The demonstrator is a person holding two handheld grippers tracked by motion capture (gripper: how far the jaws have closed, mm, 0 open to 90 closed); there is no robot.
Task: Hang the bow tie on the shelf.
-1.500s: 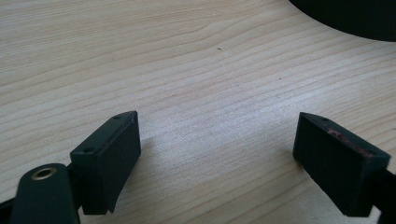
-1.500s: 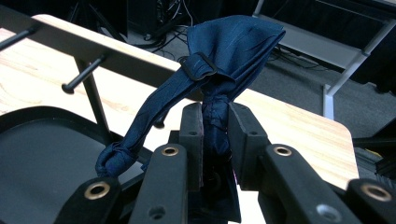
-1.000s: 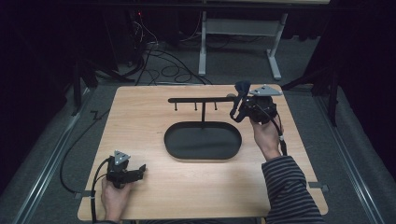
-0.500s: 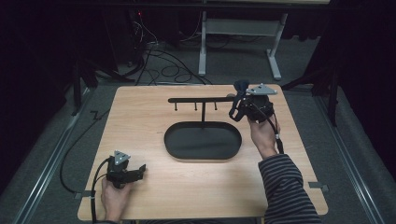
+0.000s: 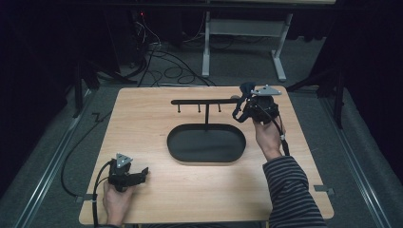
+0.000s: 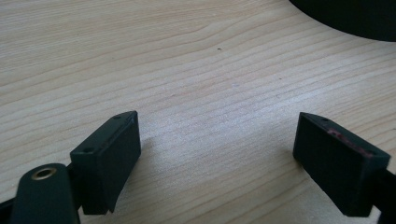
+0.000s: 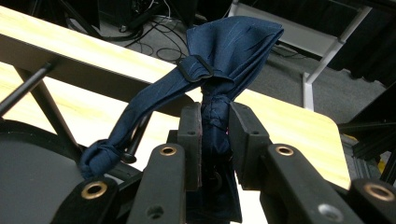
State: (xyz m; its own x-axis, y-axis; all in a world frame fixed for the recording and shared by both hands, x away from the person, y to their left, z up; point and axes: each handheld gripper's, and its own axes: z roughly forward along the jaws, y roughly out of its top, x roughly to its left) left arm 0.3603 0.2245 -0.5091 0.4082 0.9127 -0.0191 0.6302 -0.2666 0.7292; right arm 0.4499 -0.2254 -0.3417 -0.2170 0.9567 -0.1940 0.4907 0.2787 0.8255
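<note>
Beside the right end of the black hook rack (image 5: 205, 101), the right claw (image 7: 215, 122) is clamped on the knot of a navy bow tie (image 7: 219, 51). It looks light, soft and floppy; the bunched middle seems the surest hold. The left claw (image 6: 219, 154) gapes empty over the tabletop (image 5: 142, 123).

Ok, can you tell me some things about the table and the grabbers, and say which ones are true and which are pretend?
1. The right gripper is pinching a dark blue cloth. True.
2. The left gripper holds a cloth too. False: its jaws are open over bare wood.
3. The black oval tray sits mid-table. True.
4. The black rack has fallen over. False: it stands upright in the tray.
</note>
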